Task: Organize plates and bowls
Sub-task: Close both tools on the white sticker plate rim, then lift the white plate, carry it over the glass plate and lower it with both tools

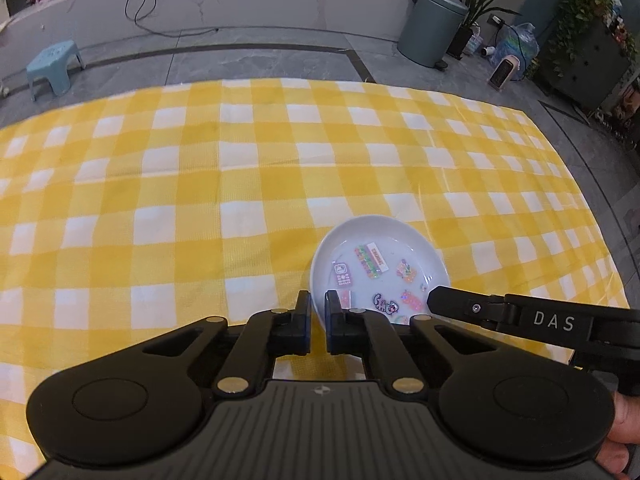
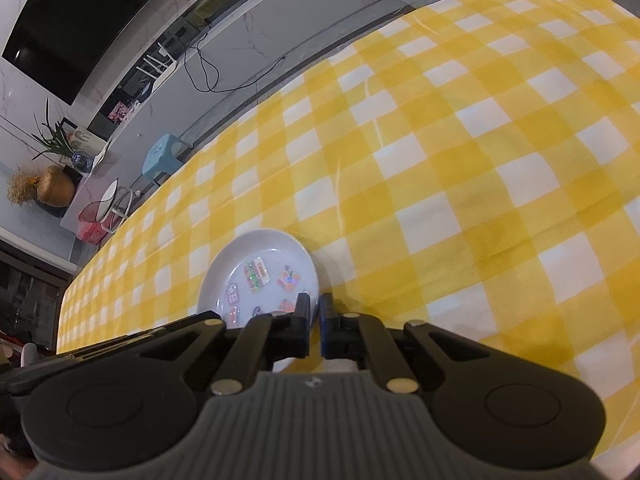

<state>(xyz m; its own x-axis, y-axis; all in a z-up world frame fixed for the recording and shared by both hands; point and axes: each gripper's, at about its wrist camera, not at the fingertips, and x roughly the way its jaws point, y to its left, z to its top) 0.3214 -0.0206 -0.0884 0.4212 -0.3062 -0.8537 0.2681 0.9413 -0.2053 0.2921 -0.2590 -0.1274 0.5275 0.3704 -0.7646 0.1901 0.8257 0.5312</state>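
A small white plate (image 1: pixel 378 248) with colourful stickers inside rests on the yellow checked tablecloth (image 1: pixel 200 184). My left gripper (image 1: pixel 318 304) is shut on the plate's near left rim, one finger outside and one inside. My right gripper (image 1: pixel 434 300) comes in from the right and grips the plate's right rim. In the right wrist view the plate (image 2: pixel 260 256) sits just ahead, and my right gripper (image 2: pixel 314 308) is shut on its near right rim. Whether the plate is lifted off the cloth cannot be told.
The checked cloth (image 2: pixel 480 160) spreads wide to the left and far side. Beyond the table edge stand a blue stool (image 1: pixel 54 66), a grey bin (image 1: pixel 430 26), potted plants (image 1: pixel 582 12) and a small heater (image 1: pixel 504 72) on the floor.
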